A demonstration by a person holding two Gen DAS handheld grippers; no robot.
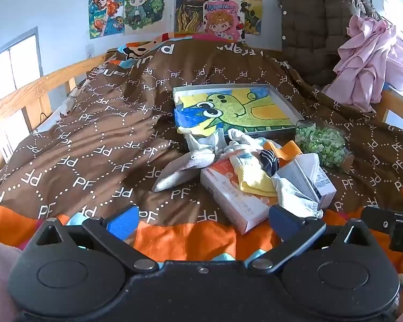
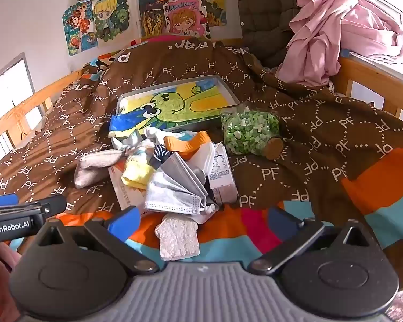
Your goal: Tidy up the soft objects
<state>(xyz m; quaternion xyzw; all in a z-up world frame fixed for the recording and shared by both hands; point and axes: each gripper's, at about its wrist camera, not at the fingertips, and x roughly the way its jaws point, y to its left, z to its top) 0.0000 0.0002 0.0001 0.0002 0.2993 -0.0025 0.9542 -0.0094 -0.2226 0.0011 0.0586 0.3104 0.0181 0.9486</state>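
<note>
A pile of soft things lies on the brown quilt (image 1: 94,134): a grey sock (image 1: 180,169), a yellow sock (image 1: 252,179), a dark striped sock (image 1: 268,161), an orange piece (image 1: 287,150) and grey face masks (image 1: 295,187). The pile also shows in the right wrist view, with the masks (image 2: 174,190) nearest and the grey sock (image 2: 94,166) at its left. A white sponge-like block (image 2: 178,237) lies between my right gripper's fingers. My left gripper (image 1: 201,217) and right gripper (image 2: 204,220) are both open and empty, just short of the pile.
A white box (image 1: 228,201) and a carton (image 1: 317,179) lie under the pile. A tray with a dinosaur drawing (image 1: 233,107) and a jar of green bits (image 1: 322,145) sit behind. Wooden bed rails (image 1: 27,94) run along the sides. A pink garment (image 1: 368,61) hangs at the right.
</note>
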